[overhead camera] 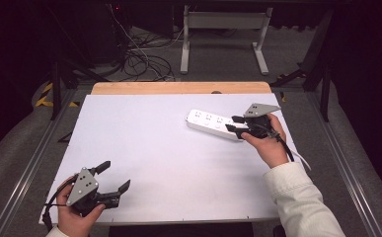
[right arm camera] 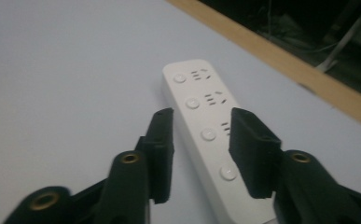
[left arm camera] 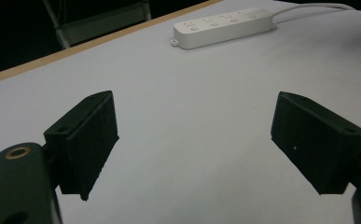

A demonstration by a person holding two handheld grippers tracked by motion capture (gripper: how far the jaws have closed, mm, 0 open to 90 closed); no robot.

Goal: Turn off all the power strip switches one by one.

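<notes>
The worktop (overhead camera: 154, 163) is a broad white sheet with a wooden strip along its far edge, and nearly all of it lies bare between the two hand-held grippers. The one thing on it is a white power strip (overhead camera: 212, 124), lying flat toward the far right, directly under and ahead of the right hand-held gripper (overhead camera: 232, 124) and well apart from the left one. Its cord (overhead camera: 301, 159) trails off from the end nearest the right hand, passing below that wrist. In the right gripper view the strip (right arm camera: 206, 126) runs lengthwise between the two black jaws, one on each long side, its sockets and round buttons facing up. The jaws stand part-way apart around it; whether the pads already press on its sides I cannot tell, as a thin gap seems to show on the left and the right pad hides the edge. So the reach looks finished and the grasp is judged to be just under way; lifting or moving the strip is not yet done, since it sits flat on the sheet. The left hand-held gripper (overhead camera: 114, 177) waits at the near left corner with jaws wide apart and nothing between them, the strip (left arm camera: 222, 26) far ahead of it in its own view.
</notes>
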